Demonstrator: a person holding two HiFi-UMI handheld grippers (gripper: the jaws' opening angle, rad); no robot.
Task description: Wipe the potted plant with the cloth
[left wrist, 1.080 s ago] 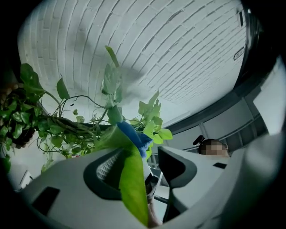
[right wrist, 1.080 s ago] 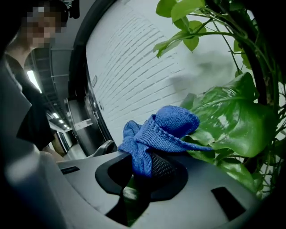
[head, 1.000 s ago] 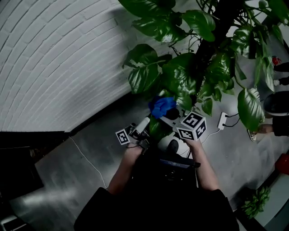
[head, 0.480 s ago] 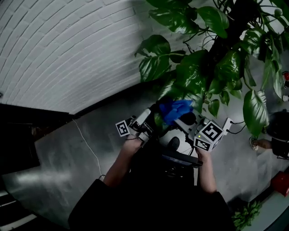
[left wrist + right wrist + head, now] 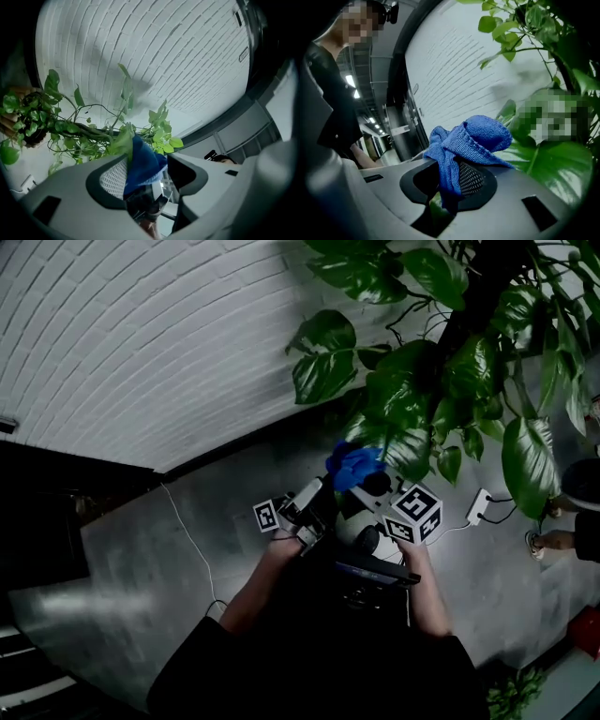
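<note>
Cloth (image 5: 354, 465) shifted along leaf (image 5: 118, 140), right gripper (image 5: 450, 180) jaws clamped on it. Left gripper (image 5: 147, 176) jaws, just opening, stood apart, straddling leaf and cloth. Most of the plant (image 5: 441, 362) looked unwiped.

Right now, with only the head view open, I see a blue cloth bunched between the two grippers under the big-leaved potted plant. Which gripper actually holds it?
Observer: The right gripper. Its own view shows the blue knitted cloth pinched between its jaws, with the rest bunched above them.
Operator: And the left one?
Observer: The left gripper is open. Its jaws have just been opening and stand apart.
Operator: Is anything between them?
Observer: Yes. A green leaf lies against the mesh pad at that view's left, with a fold of the cloth beside it.
</note>
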